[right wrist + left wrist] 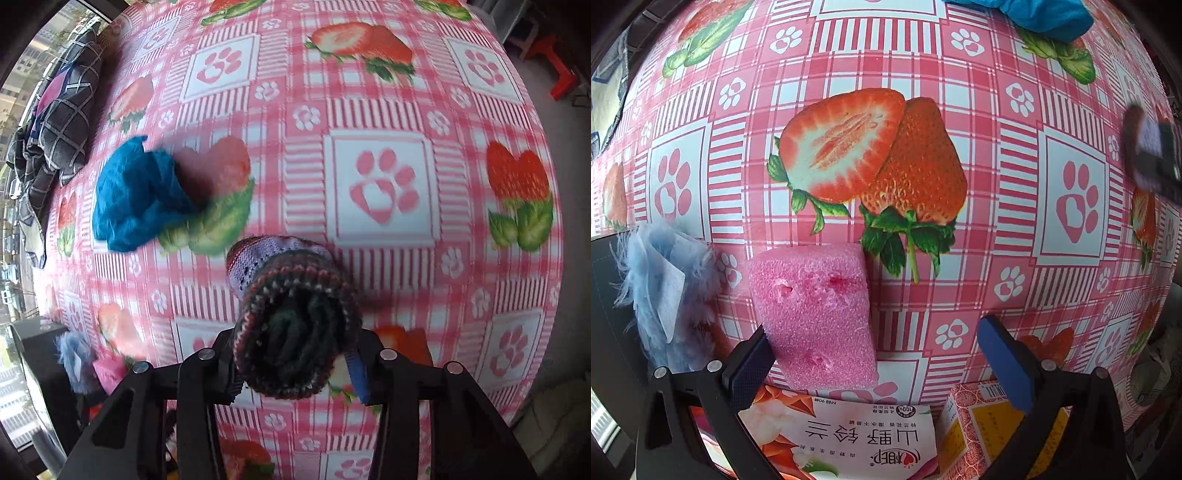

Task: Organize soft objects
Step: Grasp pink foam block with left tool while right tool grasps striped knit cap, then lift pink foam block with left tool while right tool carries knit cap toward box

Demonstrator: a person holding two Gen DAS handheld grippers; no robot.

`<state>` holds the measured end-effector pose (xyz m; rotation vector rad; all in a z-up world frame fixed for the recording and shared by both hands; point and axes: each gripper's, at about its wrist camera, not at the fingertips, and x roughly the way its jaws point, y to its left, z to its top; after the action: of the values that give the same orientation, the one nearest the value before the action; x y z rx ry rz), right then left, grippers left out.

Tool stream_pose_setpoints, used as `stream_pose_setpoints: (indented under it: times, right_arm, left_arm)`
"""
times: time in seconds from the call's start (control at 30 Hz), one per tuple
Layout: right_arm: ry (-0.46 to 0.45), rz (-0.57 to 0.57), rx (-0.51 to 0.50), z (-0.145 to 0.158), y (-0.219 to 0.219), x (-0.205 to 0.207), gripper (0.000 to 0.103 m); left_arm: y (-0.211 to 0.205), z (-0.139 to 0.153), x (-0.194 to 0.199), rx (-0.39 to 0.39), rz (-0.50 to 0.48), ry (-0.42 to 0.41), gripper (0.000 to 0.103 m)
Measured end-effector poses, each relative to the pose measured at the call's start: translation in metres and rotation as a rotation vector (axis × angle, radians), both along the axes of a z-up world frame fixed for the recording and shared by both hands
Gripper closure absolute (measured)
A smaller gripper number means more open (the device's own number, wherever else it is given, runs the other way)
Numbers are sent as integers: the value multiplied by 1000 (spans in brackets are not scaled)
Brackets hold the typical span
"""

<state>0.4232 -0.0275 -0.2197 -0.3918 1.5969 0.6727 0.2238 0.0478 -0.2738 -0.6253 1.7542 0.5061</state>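
My left gripper (pixel 875 350) is open. A pink sponge (pixel 816 317) lies on the strawberry tablecloth (pixel 979 122) just inside its left finger (pixel 750 365). A fluffy blue item (pixel 665 291) lies left of the sponge. My right gripper (pixel 295 365) is shut on a rolled knitted sock (pixel 295 321), dark with red and lilac stripes, held above the table. That sock shows blurred at the right edge of the left wrist view (pixel 1150 155). A blue cloth (pixel 136 195) lies crumpled at the table's far left, also at the top of the left wrist view (pixel 1034 14).
A tissue pack with Chinese print (pixel 857 439) and a red-yellow box (pixel 990 417) lie under my left gripper. A checked grey fabric (pixel 62 114) hangs at the table's far left edge. A black box (pixel 40 354) stands by the fluffy item (pixel 74 354) and sponge (pixel 109 371).
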Motion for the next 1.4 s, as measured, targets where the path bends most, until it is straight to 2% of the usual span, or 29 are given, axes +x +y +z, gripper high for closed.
stream_pose_setpoints:
  times: [0.27, 0.37, 0.47, 0.5, 0.53, 0.77, 0.97, 1.0, 1.03, 1.07, 1.1, 1.13, 1.33, 1.4]
  right_arm:
    - [98, -84, -42, -3, -88, -50, 57]
    - [127, -127, -51, -1, -115, -65, 57]
    - [135, -149, -52, 3, -132, -76, 57]
    - [131, -155, -50, 5, -136, -79, 57]
    - [127, -158, -48, 7, -139, -82, 57]
    - [92, -165, -18, 25, -134, -119, 57]
    - [36, -185, 20, 43, -150, -120, 55]
    - [21, -192, 34, 45, -152, -117, 53]
    - [6, -196, 34, 47, -151, -113, 38]
    - [-29, -207, 33, 48, -151, -107, 18]
    - [-54, -215, 36, 46, -149, -95, 15]
    - [-76, -219, 32, 45, -148, -91, 15]
    - [-55, -174, -51, 13, -121, -69, 16]
    - [-46, -154, -71, 2, -115, -68, 36]
  left_arm:
    - [-3, 7, -6, 22, -10, -40, 1]
    - [-4, 13, -11, 34, -14, -57, 8]
    - [-2, 25, -15, 52, -28, -88, 31]
    - [-1, 29, -16, 57, -38, -100, 49]
    - [0, 33, -18, 52, -47, -110, 53]
    - [4, 60, -34, 71, -71, -161, 53]
    - [-1, 97, -48, 105, -120, -216, 53]
    - [-1, 103, -51, 108, -121, -226, 53]
    - [-3, 109, -53, 110, -123, -235, 53]
    - [-2, 116, -57, 115, -125, -241, 53]
    - [-2, 122, -60, 124, -130, -243, 53]
    - [-1, 126, -64, 131, -132, -241, 53]
    - [4, 150, -91, 151, -125, -232, 53]
    - [-2, 148, -97, 151, -133, -222, 53]
